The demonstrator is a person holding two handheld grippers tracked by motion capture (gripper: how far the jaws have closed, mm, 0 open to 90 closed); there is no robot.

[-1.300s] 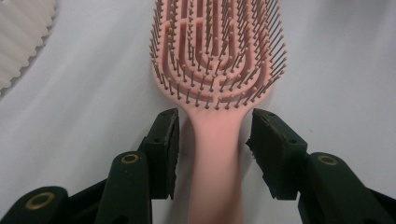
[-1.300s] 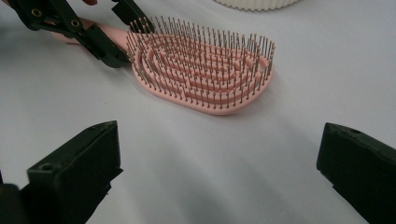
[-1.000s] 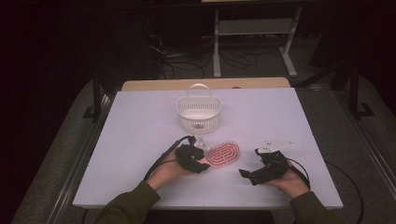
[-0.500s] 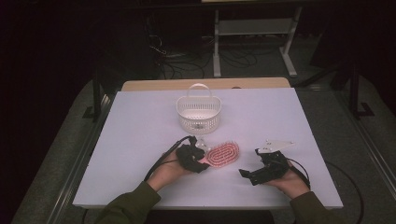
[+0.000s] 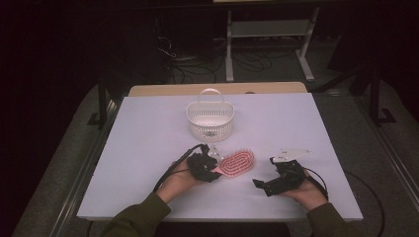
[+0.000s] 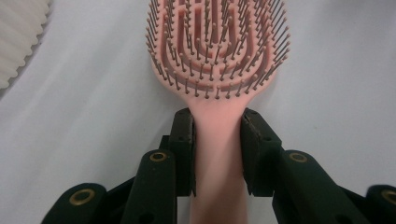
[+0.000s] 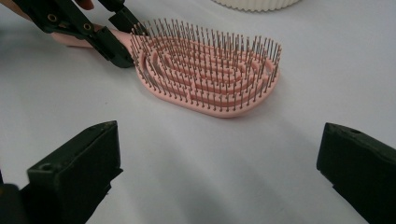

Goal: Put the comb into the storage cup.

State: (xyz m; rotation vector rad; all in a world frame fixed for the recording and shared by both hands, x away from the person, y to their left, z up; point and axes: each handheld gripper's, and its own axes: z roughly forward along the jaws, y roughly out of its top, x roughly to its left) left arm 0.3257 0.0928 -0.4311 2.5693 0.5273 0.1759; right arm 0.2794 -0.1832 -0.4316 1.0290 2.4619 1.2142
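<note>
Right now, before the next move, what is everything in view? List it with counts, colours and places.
hairbrush: 1, pink, lying bristles up on the table near the front edge, handle between the left gripper's jaws
basket: 1, white, slotted wall with a handle, behind the hairbrush
table: 1, white top
shelf frame: 1, white, on the floor beyond the table
left gripper: 1, black, jaws have just been closing, pads against the handle
right gripper: 1, black, jaws wide apart, right of the hairbrush
sleeves: 2, olive green, at the front edge
</note>
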